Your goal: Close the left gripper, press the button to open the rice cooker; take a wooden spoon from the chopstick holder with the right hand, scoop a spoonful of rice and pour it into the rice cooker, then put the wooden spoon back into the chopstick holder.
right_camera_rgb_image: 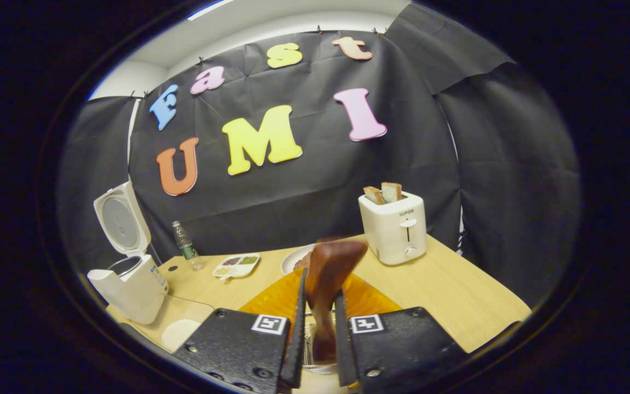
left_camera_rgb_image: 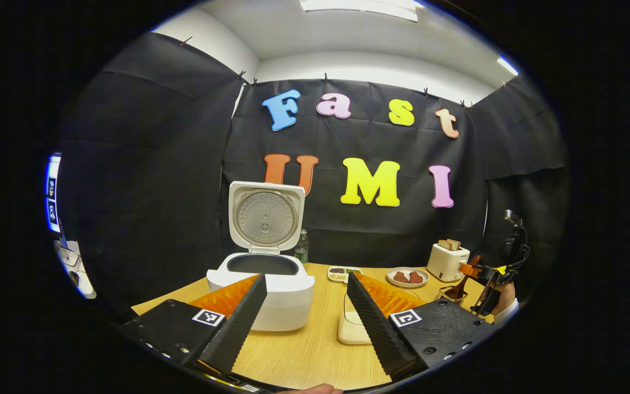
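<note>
The white rice cooker [left_camera_rgb_image: 263, 284] stands open on the wooden table, lid [left_camera_rgb_image: 264, 214] upright, inner pot dark. My left gripper [left_camera_rgb_image: 305, 277] is open just in front of it, holding nothing. A clear box of rice [left_camera_rgb_image: 352, 327] lies behind its right finger. In the right gripper view, my right gripper [right_camera_rgb_image: 320, 290] is shut on the brown wooden spoon [right_camera_rgb_image: 330, 268], bowl end up, over the wire chopstick holder [right_camera_rgb_image: 315, 353]. The left gripper view shows that right gripper [left_camera_rgb_image: 484, 284] with the spoon [left_camera_rgb_image: 465, 278] above the holder [left_camera_rgb_image: 451, 295] at the table's right. The cooker [right_camera_rgb_image: 129, 284] sits far left.
A white toaster [right_camera_rgb_image: 394, 230] with bread slices stands at the back right. A plate of brown food [left_camera_rgb_image: 407, 277], a small sectioned dish [right_camera_rgb_image: 235, 266] and a water bottle [right_camera_rgb_image: 186, 246] line the back. The rice box [right_camera_rgb_image: 181, 328] sits near the cooker.
</note>
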The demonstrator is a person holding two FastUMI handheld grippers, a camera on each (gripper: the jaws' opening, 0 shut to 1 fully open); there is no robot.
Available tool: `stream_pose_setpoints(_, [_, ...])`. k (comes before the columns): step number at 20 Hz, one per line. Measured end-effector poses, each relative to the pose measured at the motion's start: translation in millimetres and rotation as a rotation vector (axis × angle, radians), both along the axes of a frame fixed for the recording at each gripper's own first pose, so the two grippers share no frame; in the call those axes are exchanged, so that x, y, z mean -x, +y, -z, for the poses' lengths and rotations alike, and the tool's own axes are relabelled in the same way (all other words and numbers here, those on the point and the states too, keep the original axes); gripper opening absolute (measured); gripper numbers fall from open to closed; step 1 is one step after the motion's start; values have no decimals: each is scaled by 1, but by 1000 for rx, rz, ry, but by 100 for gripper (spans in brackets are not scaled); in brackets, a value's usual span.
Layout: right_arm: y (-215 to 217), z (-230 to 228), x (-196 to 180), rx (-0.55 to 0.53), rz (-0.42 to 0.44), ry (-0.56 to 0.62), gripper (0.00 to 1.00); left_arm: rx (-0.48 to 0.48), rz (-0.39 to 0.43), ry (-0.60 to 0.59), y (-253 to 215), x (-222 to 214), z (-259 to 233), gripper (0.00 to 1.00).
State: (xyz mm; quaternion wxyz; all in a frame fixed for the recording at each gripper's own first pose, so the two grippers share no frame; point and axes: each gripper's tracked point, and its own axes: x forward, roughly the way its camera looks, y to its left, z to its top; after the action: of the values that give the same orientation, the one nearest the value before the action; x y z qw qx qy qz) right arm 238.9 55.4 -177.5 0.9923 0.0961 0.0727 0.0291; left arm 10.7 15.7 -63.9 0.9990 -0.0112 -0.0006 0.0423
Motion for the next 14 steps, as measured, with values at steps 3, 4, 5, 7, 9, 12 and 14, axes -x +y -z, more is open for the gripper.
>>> stream_pose_setpoints(3, [-25,-22,6,43,89,-38,70,-9,-18,-1,10,-13,-7,94])
stream_pose_setpoints(4, [-29,-30,12,62,110,-44,70,-12,-28,0,14,-18,-9,94])
stream_pose_setpoints(5, [-28,-35,17,80,116,-49,77,-14,-35,1,18,-23,-11,94])
stream_pose_setpoints(7, [-24,-50,31,130,119,-63,100,-12,-39,8,25,-34,-15,94])
stream_pose_setpoints(9, [-12,-64,47,145,88,-79,100,-16,-42,17,34,-47,-22,94])
stream_pose_setpoints(12, [5,-77,72,176,51,-95,100,-30,-28,11,49,-67,-46,94])
stream_pose_setpoints(14, [19,-86,90,187,23,-106,100,-23,-15,8,63,-85,-67,94])
